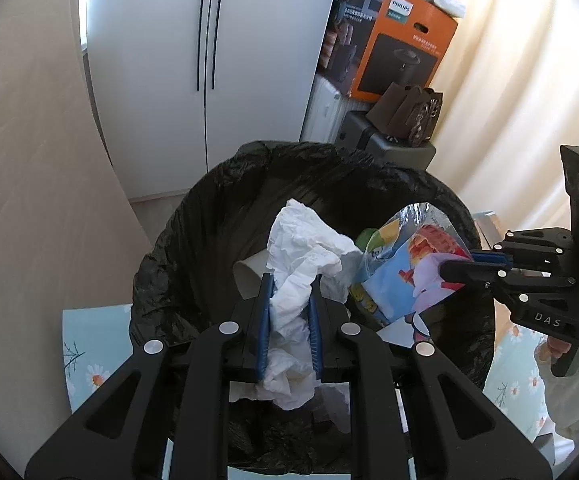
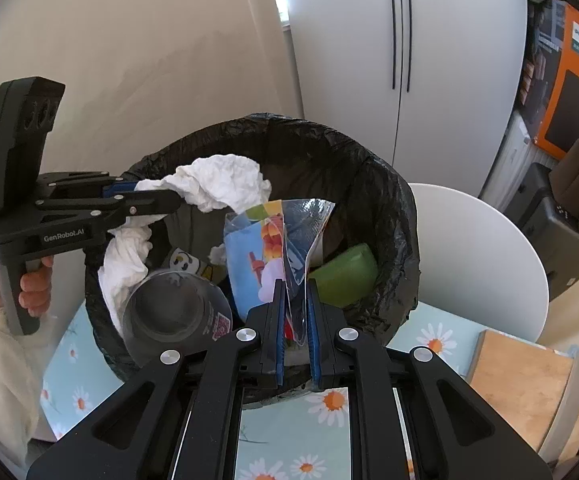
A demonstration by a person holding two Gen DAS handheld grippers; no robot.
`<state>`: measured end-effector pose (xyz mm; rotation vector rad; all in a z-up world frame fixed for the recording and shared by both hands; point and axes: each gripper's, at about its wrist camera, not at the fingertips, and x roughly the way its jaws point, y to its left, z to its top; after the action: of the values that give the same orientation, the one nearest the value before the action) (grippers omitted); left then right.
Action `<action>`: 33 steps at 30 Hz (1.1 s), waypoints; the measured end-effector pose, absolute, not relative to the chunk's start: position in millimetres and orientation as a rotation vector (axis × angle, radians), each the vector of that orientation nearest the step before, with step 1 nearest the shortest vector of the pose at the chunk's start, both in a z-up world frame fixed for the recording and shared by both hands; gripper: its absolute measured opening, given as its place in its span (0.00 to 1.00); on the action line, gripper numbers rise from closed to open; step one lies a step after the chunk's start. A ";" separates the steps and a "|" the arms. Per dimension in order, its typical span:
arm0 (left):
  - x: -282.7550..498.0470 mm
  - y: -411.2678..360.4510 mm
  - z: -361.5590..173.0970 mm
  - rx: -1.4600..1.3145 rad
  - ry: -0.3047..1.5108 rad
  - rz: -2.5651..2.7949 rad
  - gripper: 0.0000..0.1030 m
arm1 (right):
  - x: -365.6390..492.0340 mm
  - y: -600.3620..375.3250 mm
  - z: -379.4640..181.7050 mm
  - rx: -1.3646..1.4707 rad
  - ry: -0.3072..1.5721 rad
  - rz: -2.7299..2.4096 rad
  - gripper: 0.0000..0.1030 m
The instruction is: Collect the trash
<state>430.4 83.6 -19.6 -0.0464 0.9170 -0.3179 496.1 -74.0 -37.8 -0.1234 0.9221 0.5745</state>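
Hanging over bin: L gripper pinching crumpled white tissue, R gripper pinching colourful wrapper.

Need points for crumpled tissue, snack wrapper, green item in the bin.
crumpled tissue (image 1: 309, 248), left wrist view, upper bunched part.
snack wrapper (image 2: 249, 264), right wrist view, blue printed panel.
green item (image 2: 345, 272), right wrist view, middle of top face.

The mouth of the round bin lined with a black plastic bag is largely taken up. 2 grippers are held over it: the left gripper clamped on crumpled white tissue paper, the right gripper on a colourful plastic snack wrapper. Inside, room is narrowed by a clear plastic cup and a green object. Open space remains at the far rim.
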 end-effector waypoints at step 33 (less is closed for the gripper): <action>314.4 80.3 41.4 0.002 0.706 -0.155 0.94 | 398.2 -128.1 11.4 -0.085 0.746 0.465 0.86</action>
<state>314.4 80.3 41.4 0.0018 0.7058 -0.1547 398.2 -128.1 11.4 -0.0847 0.7459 0.4645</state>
